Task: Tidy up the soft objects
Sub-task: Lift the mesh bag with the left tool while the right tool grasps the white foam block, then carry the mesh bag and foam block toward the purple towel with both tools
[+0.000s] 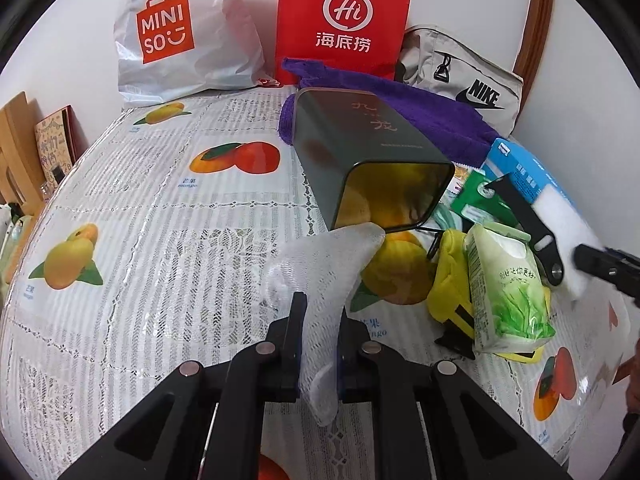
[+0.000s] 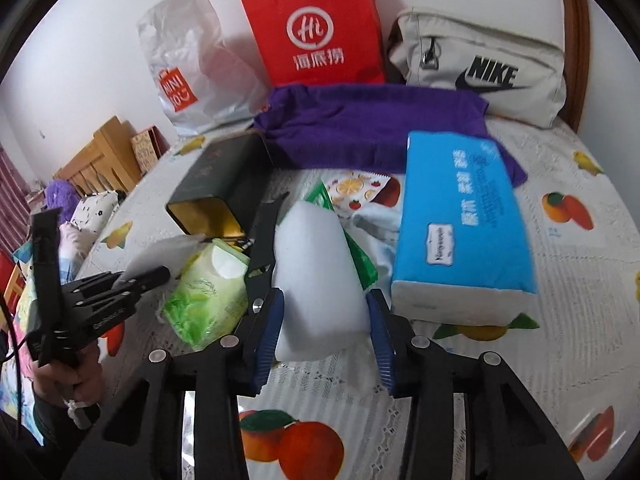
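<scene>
Left gripper (image 1: 318, 332) pinches a thin translucent pad (image 1: 320, 276), tip aimed at the mouth of the tipped dark tin (image 1: 360, 152), likely for stuffing in. Right gripper (image 2: 325, 324) clamps a white foam block (image 2: 318, 276) level above the fruit-print tablecloth (image 2: 560, 360), beside the blue tissue pack (image 2: 460, 232) and green wipes pack (image 2: 208, 304).

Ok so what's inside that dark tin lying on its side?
The dark tin shows only its shiny gold lining, mirroring the fruit-print tablecloth; nothing visible in it. A pale cloth, pinched in the left tongs, reaches the opening. The tin's deep end is out of sight.
</scene>
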